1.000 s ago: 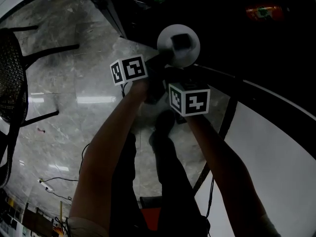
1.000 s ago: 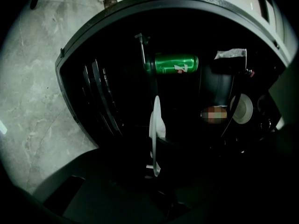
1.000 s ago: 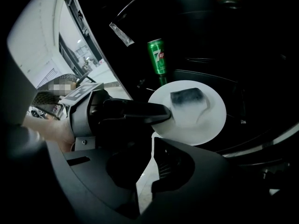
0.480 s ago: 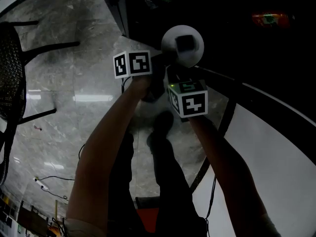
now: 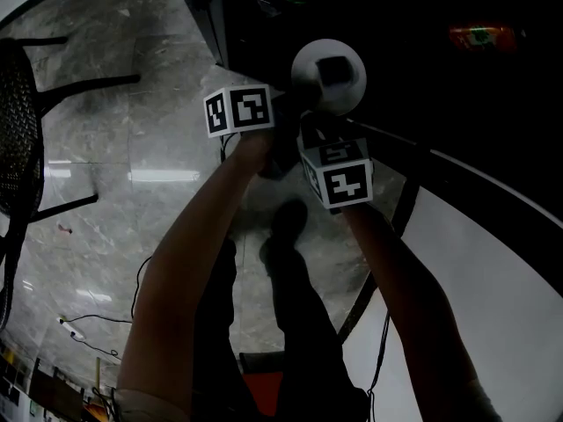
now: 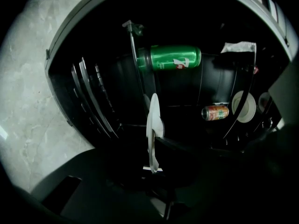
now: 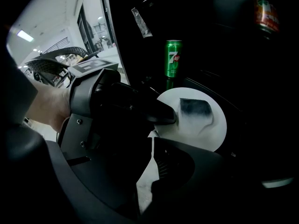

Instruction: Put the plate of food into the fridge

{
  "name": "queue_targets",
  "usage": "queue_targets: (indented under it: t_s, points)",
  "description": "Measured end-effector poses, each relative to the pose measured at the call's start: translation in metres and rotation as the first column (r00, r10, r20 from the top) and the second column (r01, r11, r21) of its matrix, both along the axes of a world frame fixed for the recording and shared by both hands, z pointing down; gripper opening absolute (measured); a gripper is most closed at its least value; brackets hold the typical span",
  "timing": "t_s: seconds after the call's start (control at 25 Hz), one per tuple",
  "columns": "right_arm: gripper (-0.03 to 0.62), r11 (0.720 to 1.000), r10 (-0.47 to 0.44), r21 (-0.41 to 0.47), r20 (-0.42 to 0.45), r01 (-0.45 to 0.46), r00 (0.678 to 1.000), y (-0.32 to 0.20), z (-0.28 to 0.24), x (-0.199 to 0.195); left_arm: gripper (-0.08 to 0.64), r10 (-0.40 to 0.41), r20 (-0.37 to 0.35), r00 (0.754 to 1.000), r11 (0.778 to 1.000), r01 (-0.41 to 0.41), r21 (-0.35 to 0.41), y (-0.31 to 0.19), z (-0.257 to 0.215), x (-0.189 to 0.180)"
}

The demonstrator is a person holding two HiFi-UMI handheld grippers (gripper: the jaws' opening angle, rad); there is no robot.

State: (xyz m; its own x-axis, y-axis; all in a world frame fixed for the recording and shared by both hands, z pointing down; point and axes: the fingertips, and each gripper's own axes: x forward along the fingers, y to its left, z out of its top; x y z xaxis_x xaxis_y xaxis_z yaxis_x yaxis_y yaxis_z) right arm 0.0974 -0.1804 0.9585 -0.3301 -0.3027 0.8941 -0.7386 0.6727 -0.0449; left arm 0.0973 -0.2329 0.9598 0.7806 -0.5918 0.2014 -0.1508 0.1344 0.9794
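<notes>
A white plate [image 5: 328, 76] with a dark piece of food [image 5: 332, 70] hangs at the dark mouth of the fridge [image 5: 413, 51]. My left gripper [image 5: 295, 105] is shut on its rim; its jaws have just eased a little, and the rim is still between them. The left gripper view shows the plate [image 6: 153, 120] edge-on between those jaws [image 6: 154, 158]. My right gripper [image 5: 318, 134] is just below the plate. Its jaws [image 7: 152, 139] are shut with only a thin slit and nothing in them, the tips at the plate's [image 7: 205, 125] near rim. The food [image 7: 196, 107] lies on the far half.
Inside the fridge are a green can [image 6: 173, 58], an orange can [image 6: 216, 112] and wire shelves [image 6: 93, 101]. A black mesh chair [image 5: 18, 139] stands left on the marble floor [image 5: 132, 200]. A white round tabletop [image 5: 493, 297] is at lower right. Cables [image 5: 97, 323] trail below.
The plate and both grippers have shifted slightly up and right, toward the fridge's opening. The right gripper's marker cube has rolled, showing more of its top face.
</notes>
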Motion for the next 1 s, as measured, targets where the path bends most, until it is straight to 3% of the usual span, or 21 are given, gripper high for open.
queue_targets:
  t_s: [0.08,0.2,0.32,0.48,0.68,0.88,1.0]
  points:
    - [0.031,1.000,-0.011,0.017,-0.008,0.011,1.000,-0.002,-0.001,-0.002,0.039,0.017,0.018,1.000,1.000,-0.018,0.020,0.001,-0.002,0.000]
    - [0.031,0.998,-0.049,0.048,-0.013,0.050,0.999,-0.004,-0.004,-0.010,0.126,0.074,0.072,0.995,0.994,-0.079,0.070,0.005,-0.005,0.001]
    - [0.031,0.994,-0.073,0.079,-0.048,0.077,0.996,-0.006,-0.003,-0.008,0.147,0.075,0.051,0.996,0.994,-0.078,0.077,0.007,-0.009,0.002]
    - [0.031,0.984,-0.126,0.119,-0.075,0.134,0.989,-0.005,-0.007,-0.011,0.058,0.042,0.012,0.999,0.999,-0.043,0.033,0.008,-0.004,-0.006]
    - [0.031,0.980,-0.173,0.085,-0.110,0.182,0.979,0.001,0.000,-0.005,0.057,0.011,0.004,1.000,1.000,-0.012,0.024,0.000,-0.004,-0.005]
    - [0.031,0.979,-0.161,0.105,-0.139,0.176,0.977,-0.014,0.000,-0.004,0.063,0.024,0.008,1.000,0.998,-0.024,0.054,-0.003,-0.009,-0.003]
    - [0.031,0.972,-0.177,0.120,-0.179,0.200,0.968,-0.020,0.000,-0.002,0.112,0.032,0.017,0.999,0.996,-0.033,0.085,-0.004,-0.014,-0.004]
